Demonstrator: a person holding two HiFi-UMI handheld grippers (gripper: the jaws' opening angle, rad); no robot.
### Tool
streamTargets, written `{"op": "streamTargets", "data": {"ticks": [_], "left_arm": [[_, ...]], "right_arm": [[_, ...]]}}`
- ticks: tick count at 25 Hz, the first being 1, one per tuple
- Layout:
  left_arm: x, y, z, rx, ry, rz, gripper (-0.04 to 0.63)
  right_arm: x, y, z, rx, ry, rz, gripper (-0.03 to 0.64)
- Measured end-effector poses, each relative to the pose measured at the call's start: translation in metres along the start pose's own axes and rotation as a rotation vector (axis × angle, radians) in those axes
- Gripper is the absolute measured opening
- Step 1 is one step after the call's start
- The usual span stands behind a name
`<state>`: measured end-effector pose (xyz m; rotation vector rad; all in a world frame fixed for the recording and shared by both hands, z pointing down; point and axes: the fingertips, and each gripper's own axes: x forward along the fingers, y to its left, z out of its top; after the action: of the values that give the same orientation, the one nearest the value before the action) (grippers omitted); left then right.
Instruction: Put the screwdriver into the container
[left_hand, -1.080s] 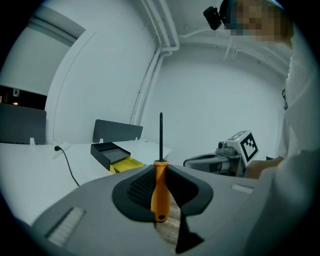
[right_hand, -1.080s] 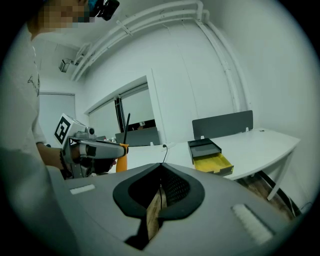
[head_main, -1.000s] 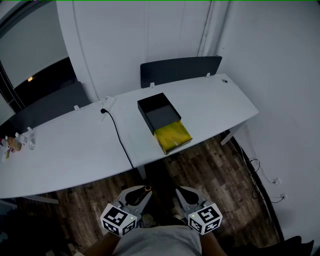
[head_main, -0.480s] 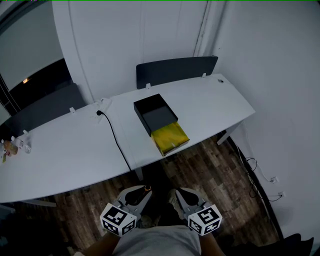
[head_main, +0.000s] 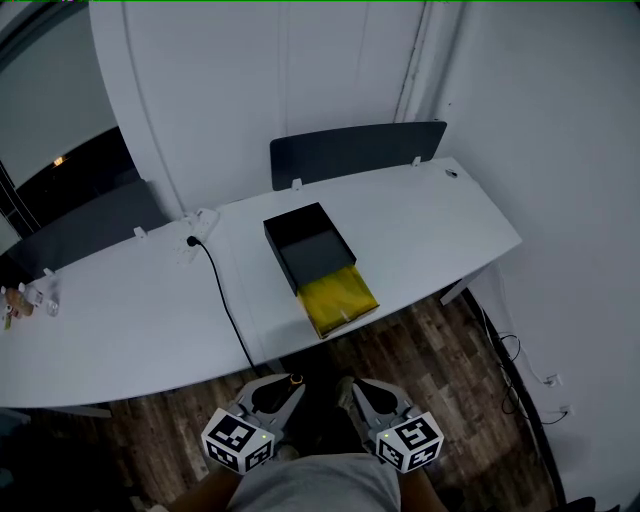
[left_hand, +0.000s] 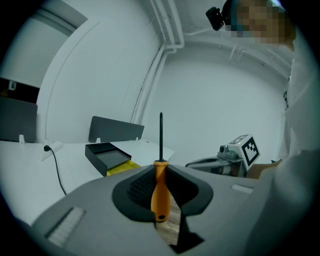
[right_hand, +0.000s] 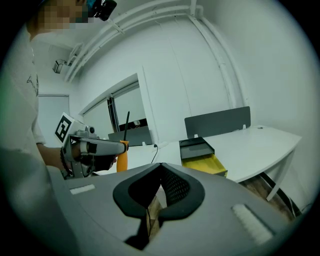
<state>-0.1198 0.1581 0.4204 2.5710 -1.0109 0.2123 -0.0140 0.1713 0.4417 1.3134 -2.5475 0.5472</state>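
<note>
Cable (head_main: 218, 295) crosses the table (head_main: 120, 310) left of the target, so keep the approach clear of it. Left gripper (head_main: 283, 392) is clamped on the screwdriver (left_hand: 160, 192) by its orange handle, shaft pointing straight up (long lever above the jaws). Risk: a round handle could pivot or slip on a fast swing, and we're well short of the table, so it would hit the floor. Container (head_main: 315, 245) sits mid-table, black, open top. A yellow piece (head_main: 340, 300) butts its near end, and an early release lands there instead. Right gripper (right_hand: 159, 169) has its jaws together on nothing, so there's no backup catch.
</note>
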Motion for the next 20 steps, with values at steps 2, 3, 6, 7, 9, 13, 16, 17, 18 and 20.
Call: {"op": "streamTargets", "data": {"ticks": [2, 3, 6, 7, 9, 13, 16, 17, 18, 20], "left_arm": [[0.021, 0.012, 0.008, -0.005, -0.005, 0.017, 0.067], [0.031, 0.018, 0.012, -0.006, -0.007, 0.025, 0.067], [0.062, 0.033, 0.028, -0.008, -0.016, 0.043, 0.067], [0.073, 0.037, 0.034, -0.01, -0.019, 0.048, 0.067], [0.093, 0.043, 0.043, -0.013, -0.022, 0.057, 0.067], [0.124, 0.054, 0.055, -0.012, -0.016, 0.078, 0.067], [0.144, 0.063, 0.065, -0.023, -0.018, 0.105, 0.067], [0.15, 0.066, 0.067, -0.026, -0.018, 0.113, 0.067], [0.157, 0.068, 0.069, -0.028, -0.018, 0.12, 0.067], [0.169, 0.072, 0.072, -0.034, -0.02, 0.134, 0.067]], "right_arm": [[0.014, -0.02, 0.009, -0.005, 0.005, 0.013, 0.015], [0.021, -0.03, 0.014, -0.009, 0.007, 0.021, 0.015], [0.04, -0.061, 0.032, -0.025, 0.004, 0.042, 0.015], [0.045, -0.071, 0.039, -0.028, 0.002, 0.046, 0.014], [0.056, -0.092, 0.049, -0.029, 0.002, 0.054, 0.014], [0.075, -0.124, 0.062, -0.026, 0.007, 0.079, 0.014], [0.086, -0.144, 0.071, -0.026, 0.01, 0.103, 0.014], [0.09, -0.151, 0.074, -0.027, 0.011, 0.111, 0.014], [0.093, -0.157, 0.076, -0.028, 0.013, 0.118, 0.014], [0.1, -0.171, 0.081, -0.032, 0.017, 0.132, 0.014]]}}
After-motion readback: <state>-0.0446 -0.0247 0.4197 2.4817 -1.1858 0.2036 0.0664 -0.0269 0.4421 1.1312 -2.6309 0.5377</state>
